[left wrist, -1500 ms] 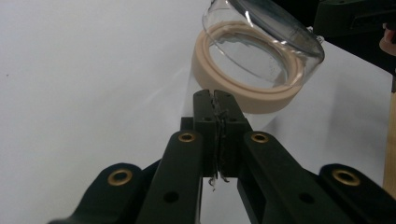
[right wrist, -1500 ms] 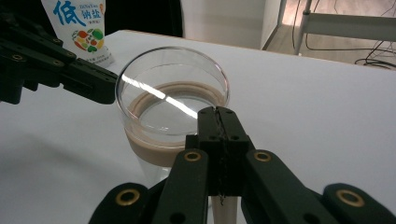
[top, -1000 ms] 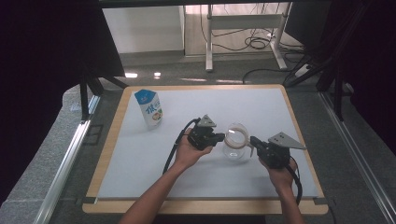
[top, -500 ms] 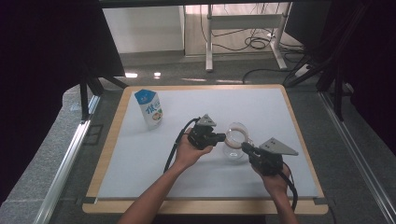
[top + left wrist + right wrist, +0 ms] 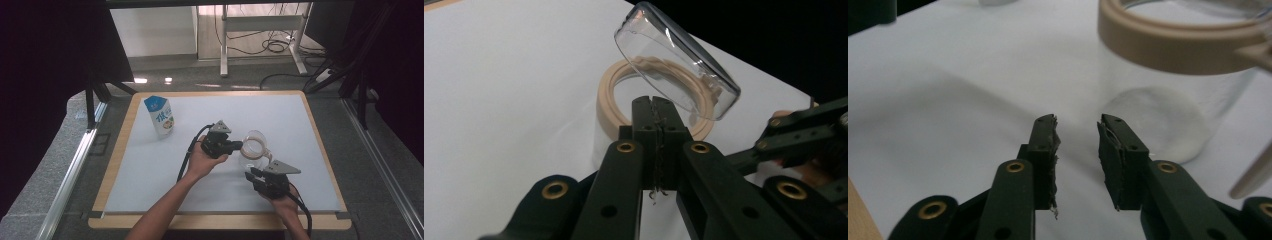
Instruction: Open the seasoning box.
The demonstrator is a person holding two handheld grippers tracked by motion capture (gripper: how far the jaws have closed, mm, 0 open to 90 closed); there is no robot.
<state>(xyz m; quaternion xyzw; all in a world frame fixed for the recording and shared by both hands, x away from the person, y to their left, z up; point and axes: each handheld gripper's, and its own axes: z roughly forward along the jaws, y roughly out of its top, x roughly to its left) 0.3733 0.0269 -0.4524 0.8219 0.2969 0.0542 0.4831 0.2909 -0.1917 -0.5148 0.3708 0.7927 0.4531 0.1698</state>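
Left tool (image 5: pixel 235 146) clamps the tan rim of a clear jar (image 5: pixel 252 152), steadying it mid-surface, lid (image 5: pixel 676 60) tipped up; right tool (image 5: pixel 253 176), jaws just opening and empty, sits near its base.

a blue-and-white milk carton (image 5: pixel 160 117) stood upright near the far left corner of the white mat (image 5: pixel 150 170). the mat lay on a wood-edged table (image 5: pixel 116 150). cables (image 5: pixel 272 46) lay on the floor beyond.
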